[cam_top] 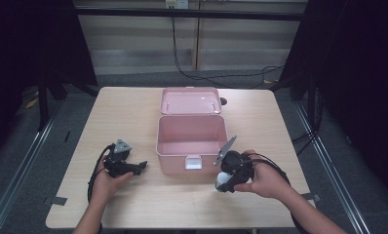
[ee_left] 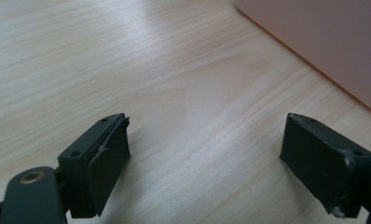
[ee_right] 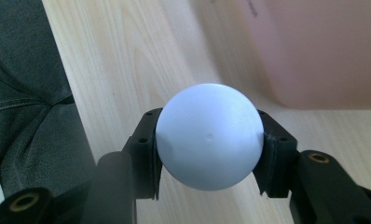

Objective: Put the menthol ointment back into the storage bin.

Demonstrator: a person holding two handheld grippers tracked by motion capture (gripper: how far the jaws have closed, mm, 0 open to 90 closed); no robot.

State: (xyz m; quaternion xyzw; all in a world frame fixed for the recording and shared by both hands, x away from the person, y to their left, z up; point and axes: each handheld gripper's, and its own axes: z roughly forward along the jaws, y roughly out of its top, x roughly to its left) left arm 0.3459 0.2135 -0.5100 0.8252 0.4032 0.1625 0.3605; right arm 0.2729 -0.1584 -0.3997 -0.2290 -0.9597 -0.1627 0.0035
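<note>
A pale blue-white ball [ee_right: 209, 136] sits squeezed between the two black jaws of my right gripper [ee_right: 209, 140], which is shut on it just above the wooden table. In the high view the ball [cam_top: 223, 181] shows at the tip of the right gripper [cam_top: 226, 183], in front of the pink box's right front corner. The pink box [cam_top: 192, 144] stands open at the table's middle, its lid [cam_top: 190, 101] folded back. My left gripper [cam_top: 142, 165] rests left of the box, pointing toward it. Its jaws stand wide apart over bare wood [ee_left: 207, 154], open with nothing between them.
The table's near edge [ee_right: 76, 116] runs close under the right gripper, with the person's dark trousers [ee_right: 25, 93] beyond it. The pink box wall [ee_left: 323, 42] lies just ahead and right of the left gripper. Cables cross the floor behind the table [cam_top: 211, 78].
</note>
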